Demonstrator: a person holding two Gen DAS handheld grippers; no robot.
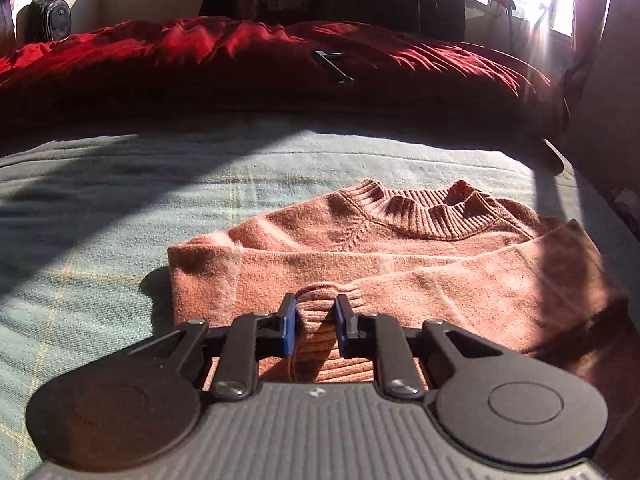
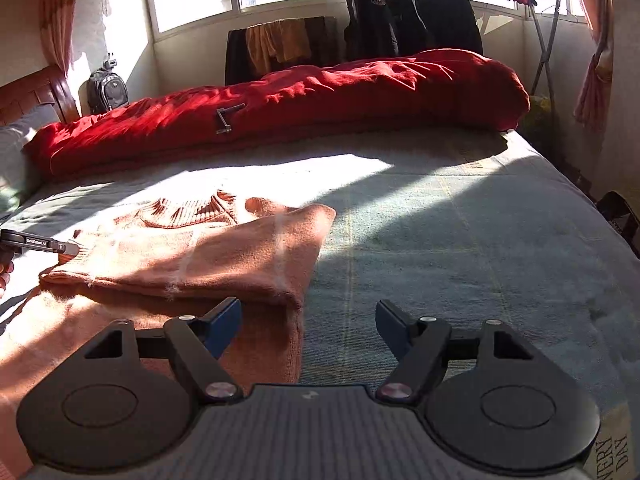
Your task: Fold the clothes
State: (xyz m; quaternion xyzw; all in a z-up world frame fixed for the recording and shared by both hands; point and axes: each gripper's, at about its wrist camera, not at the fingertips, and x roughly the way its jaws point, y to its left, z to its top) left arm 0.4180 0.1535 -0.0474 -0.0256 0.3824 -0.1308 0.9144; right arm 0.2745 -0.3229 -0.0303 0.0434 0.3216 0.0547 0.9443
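Note:
A salmon-pink knit sweater (image 1: 400, 264) lies flat on the bed, collar (image 1: 432, 208) away from me and a sleeve folded across its body. In the left wrist view my left gripper (image 1: 316, 302) is shut on the sleeve's ribbed cuff (image 1: 316, 344), which bunches up between the blue pads. The right wrist view shows the same sweater (image 2: 208, 252) at the left, with the left gripper (image 2: 60, 248) at its left edge. My right gripper (image 2: 309, 306) hangs open over the sweater's lower right edge, nothing between its fingers.
The bed has a pale green-grey blanket (image 2: 460, 240). A rolled red duvet (image 2: 300, 104) with a small metal object (image 2: 228, 118) on it lies along the far side. Behind are a backpack (image 2: 107, 90), a clothes rack with dark jackets (image 2: 420, 20) and a wooden headboard (image 2: 36, 92).

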